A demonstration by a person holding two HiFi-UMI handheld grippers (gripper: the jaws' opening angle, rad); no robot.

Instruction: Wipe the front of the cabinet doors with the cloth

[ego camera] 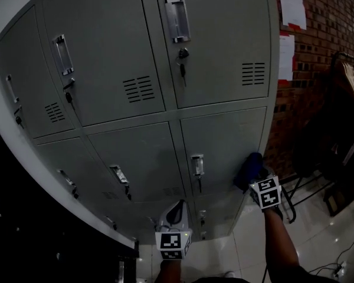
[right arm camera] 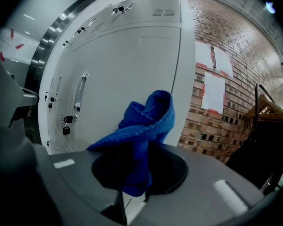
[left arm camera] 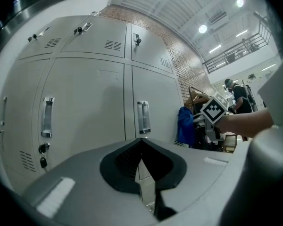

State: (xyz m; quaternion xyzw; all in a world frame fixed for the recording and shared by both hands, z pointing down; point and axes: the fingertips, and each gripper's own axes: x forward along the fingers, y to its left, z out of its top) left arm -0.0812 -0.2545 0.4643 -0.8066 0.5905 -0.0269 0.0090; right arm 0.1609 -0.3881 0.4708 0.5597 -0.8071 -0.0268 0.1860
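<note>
Low and closest, the right gripper [right arm camera: 140, 175] is clamped on the bunched blue cloth [right arm camera: 148, 119]. Grey cabinet doors [ego camera: 121, 52] fill the head view, their bottom row dim. The cloth is beside the lower right door, contact unclear. The left gripper [left arm camera: 142, 160] has its jaws together, empty.

Dim head view, fisheye-warped edges

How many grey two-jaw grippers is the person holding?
2. The left grey two-jaw gripper, shut and empty, points at the grey metal cabinet doors; the right gripper, further right, clamps a blue cloth. None look hidden.
</note>
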